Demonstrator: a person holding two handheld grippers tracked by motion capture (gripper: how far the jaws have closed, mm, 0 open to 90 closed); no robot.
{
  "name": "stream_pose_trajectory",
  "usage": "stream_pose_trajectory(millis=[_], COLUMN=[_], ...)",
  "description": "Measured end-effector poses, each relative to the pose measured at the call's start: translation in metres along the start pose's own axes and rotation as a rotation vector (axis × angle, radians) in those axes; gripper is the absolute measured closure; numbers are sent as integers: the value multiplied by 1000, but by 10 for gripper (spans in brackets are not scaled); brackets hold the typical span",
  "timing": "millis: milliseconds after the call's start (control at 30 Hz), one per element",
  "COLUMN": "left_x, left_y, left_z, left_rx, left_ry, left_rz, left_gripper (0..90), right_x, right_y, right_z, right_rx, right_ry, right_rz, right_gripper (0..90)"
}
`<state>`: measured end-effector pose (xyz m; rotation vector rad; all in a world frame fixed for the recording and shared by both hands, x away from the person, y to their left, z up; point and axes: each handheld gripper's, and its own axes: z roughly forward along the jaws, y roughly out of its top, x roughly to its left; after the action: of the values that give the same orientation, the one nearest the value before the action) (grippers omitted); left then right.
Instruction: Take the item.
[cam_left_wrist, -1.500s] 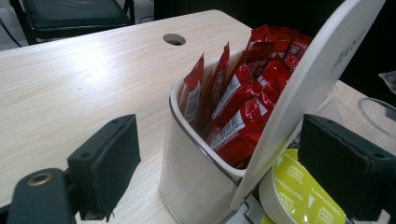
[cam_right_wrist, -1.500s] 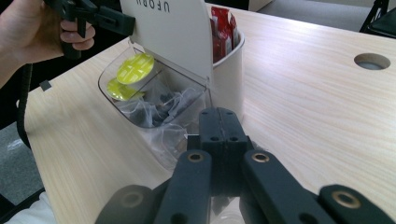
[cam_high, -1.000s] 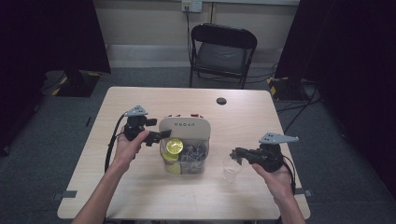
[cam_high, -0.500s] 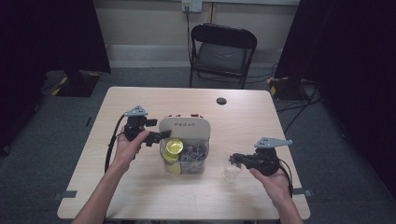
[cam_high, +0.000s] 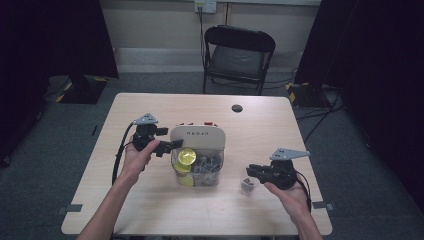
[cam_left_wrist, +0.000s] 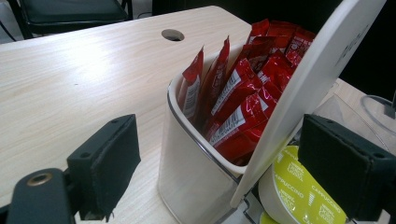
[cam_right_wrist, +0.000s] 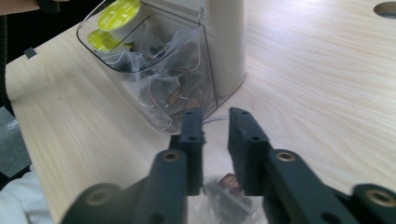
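A: From above, what's happening?
B: The left tongs (cam_high: 167, 145) stand released at the organiser's (cam_high: 197, 137) white divider, mid-desk. The right tongs (cam_high: 251, 172) hover over a tea bag (cam_high: 246, 185) near the desk's right edge.

A: The left gripper view?
B: Jaws wide around the divider (cam_left_wrist: 308, 88); red sachets (cam_left_wrist: 233, 98) sit behind.

A: The right gripper view?
B: Jaws have just been opening; the tea bag (cam_right_wrist: 229, 193) lies below, unpressed.

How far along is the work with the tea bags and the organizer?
Done: one tea bag lies on the table, apart from the organizer. In hand: the right claw has just been opening its jaws, with that bag low between them; the left claw stands open at the organizer's corner. Left: many tea bags sit in the clear compartment, so it looks early.
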<state>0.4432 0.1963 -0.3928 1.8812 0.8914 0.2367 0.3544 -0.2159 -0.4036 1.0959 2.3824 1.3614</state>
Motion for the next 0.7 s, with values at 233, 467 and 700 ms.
stream_pose_trajectory(millis=[233, 467, 700], left_x=[0, 1, 2], left_y=[0, -2, -2], left_z=[0, -2, -4], left_rx=[-3, 1, 2], left_ry=[-5, -2, 11], left_rz=[-4, -5, -4], left_gripper=[126, 130, 131], right_x=[0, -6, -14], right_y=[1, 1, -4], right_z=[-1, -7, -16], right_rx=[-12, -33, -48], right_ry=[-25, -48, -103], right_rz=[11, 34, 48], right_gripper=[532, 486, 440])
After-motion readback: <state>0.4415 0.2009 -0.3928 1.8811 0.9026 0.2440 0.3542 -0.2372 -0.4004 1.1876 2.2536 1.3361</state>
